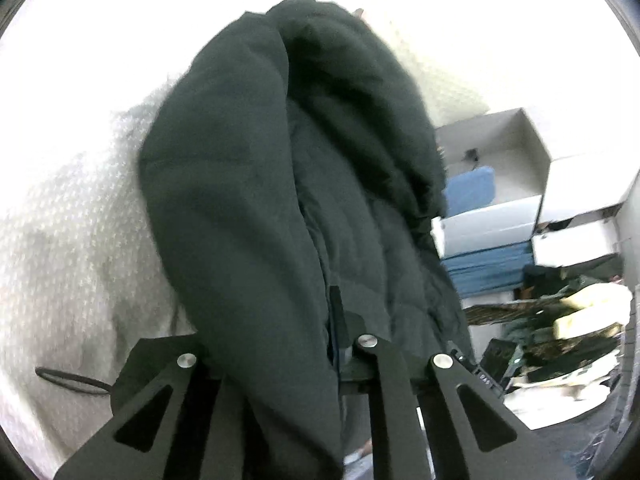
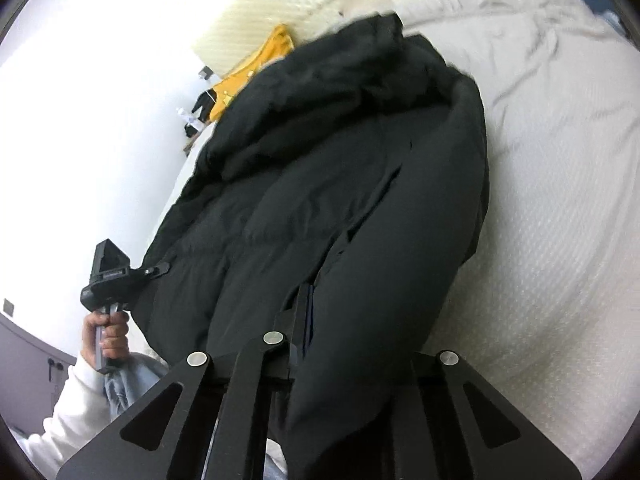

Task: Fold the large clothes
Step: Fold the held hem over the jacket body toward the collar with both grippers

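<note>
Your bed, under its white textured cover, carries the whole black padded coat. The coat's long axis runs straight away from you: hem at your tools, hood at the far end, near the yellow garment. Both tools sit at the near hem, roughly equally close, so neither has the advantage.

Your right tool has a thick fold of coat bunched over it; a dark finger shows beside the cloth, but you cannot tell from here whether it is truly clamped. The same holds for your left tool: fabric drapes across its fingers, its grip hidden.

I judge that the next fold would carry the hem forward along that axis toward the hood.
</note>
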Available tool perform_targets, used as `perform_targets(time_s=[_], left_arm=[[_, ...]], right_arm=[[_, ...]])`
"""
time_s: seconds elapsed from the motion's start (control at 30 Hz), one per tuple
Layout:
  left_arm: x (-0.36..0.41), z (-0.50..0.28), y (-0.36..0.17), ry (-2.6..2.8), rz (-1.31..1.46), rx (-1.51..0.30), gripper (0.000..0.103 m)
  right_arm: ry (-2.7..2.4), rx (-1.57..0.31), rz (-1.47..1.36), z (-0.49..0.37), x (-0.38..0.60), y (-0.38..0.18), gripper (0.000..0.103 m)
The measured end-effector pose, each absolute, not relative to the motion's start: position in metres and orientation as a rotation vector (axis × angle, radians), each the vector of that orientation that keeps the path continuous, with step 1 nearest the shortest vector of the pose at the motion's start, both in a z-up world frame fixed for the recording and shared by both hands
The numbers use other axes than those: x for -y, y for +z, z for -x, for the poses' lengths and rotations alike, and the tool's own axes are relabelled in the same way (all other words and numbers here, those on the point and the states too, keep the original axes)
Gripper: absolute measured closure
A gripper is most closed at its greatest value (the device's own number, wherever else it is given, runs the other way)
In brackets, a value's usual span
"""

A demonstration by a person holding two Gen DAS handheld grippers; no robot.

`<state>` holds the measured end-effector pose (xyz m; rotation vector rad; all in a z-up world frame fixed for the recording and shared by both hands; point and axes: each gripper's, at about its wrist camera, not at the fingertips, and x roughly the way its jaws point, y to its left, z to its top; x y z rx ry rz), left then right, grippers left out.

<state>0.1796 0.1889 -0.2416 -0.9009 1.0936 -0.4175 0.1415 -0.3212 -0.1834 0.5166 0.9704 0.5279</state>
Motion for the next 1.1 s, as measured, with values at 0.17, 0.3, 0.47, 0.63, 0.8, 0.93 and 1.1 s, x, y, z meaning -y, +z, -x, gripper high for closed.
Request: perform_targets(time_s=[0.17,0.3,0.47,0.63,0.8,0.93,1.1], left_arm=[[-0.212,-0.159,-0.22,-0.457,0.945,-1.06,0.098],[-0.229,-0.141,-0.189,-0.505,0.941,-1.014,0.099],[-0.244,-0.116,-0.153,-0.54,0.92,-0.989,0.099],[-0.26,-0.078,-0.127,-0.544,0.929,-0.983,0.099],[-0.265,-0.035,-0.106,-0.522,0.933,-1.029,0.099],[-0.271,0.001,-0.087,-0.509,0.906,-1.038,0.099],[-0.273,0.045,-0.062,-0.505,0.894,-1.03,0.099]], right_arm=[[0.542,-0.886,-0.564,-0.122,0.343,-0.155,0.098],[0.56,-0.84,-0.595,-0.103,0.348,-0.139,0.098],[0.575,-0.771,-0.621,-0.078,0.358,-0.105,0.098],[0.595,-0.768,-0.631,-0.044,0.363,-0.079,0.098],[0.6,-0.796,-0.618,-0.004,0.361,-0.056,0.098],[0.612,-0.817,-0.605,0.027,0.359,-0.041,0.098],[0.596,-0.825,-0.669,0.053,0.374,-0.034,0.098]])
